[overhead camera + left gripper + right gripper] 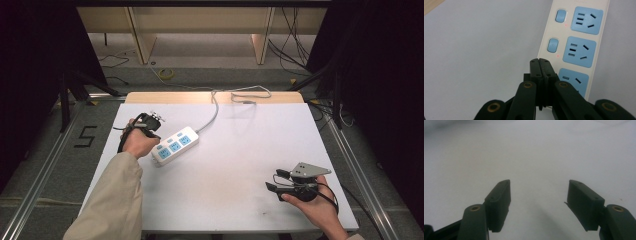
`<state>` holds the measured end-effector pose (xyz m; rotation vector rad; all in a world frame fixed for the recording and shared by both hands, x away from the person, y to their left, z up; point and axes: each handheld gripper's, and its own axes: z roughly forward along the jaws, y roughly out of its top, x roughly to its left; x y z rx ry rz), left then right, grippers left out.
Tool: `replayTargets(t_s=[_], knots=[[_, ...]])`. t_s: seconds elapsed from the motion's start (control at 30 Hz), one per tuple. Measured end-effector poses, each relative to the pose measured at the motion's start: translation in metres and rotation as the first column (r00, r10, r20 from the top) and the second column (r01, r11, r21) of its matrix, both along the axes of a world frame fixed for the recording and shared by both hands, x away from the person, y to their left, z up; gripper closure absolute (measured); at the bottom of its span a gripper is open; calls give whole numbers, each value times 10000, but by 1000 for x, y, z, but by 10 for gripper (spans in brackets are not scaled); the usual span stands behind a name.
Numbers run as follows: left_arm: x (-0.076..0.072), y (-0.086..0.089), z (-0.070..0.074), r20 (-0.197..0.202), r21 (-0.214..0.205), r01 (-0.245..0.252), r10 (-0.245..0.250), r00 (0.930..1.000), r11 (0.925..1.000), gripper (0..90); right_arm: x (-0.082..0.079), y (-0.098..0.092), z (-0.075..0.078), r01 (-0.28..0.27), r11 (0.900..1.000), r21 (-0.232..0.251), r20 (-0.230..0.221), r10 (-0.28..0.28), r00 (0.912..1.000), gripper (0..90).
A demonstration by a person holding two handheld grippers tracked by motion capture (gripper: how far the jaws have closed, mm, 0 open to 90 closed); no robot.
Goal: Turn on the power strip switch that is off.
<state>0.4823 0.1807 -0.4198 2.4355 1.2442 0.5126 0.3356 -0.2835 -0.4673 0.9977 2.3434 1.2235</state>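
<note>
A white power strip (175,145) with three blue sockets lies at the left of the white table (240,165), running diagonally. In the left gripper view the power strip (574,47) stretches away, with two blue switches and small red lights beside the farther sockets. My left gripper (154,136) is shut with nothing in it. The left gripper (540,62) has its tips over the strip's edge beside the nearest socket, hiding that spot. My right gripper (276,181) rests open at the right front, and the right gripper (539,197) has only bare table between its jaws.
The strip's grey cable (215,107) runs to the table's far edge and loops there. The table's front edge is close to both hands. Floor rails, loose cables and wooden furniture legs surround the table.
</note>
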Motion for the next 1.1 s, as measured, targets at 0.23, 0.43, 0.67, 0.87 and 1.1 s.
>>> replayTargets(t_s=[0.23, 0.43, 0.67, 0.87, 1.1], knots=[[1, -1, -2, -72, -20, -53, 53, 10000, 10000, 899, 0, 0, 0, -37, 10000, -19, -4, 37, 10000, 364], [3, -2, -4, -117, 74, 3, -3, 9999, 10000, 898, 0, 1, 0, -58, 10000, -41, -14, 57, 10000, 364], [5, -5, -7, -215, 107, 82, -80, 9997, 9999, 899, 0, 0, -1, -45, 10000, -19, -13, 45, 10000, 364], [7, -5, -10, -375, 402, 174, -159, 9992, 9990, 899, 0, 1, -1, -94, 9999, -58, -11, 94, 10000, 364], [7, -7, -12, -434, 367, 199, -183, 9989, 9991, 899, 0, 1, -1, -95, 9999, -60, -7, 95, 10000, 364]])
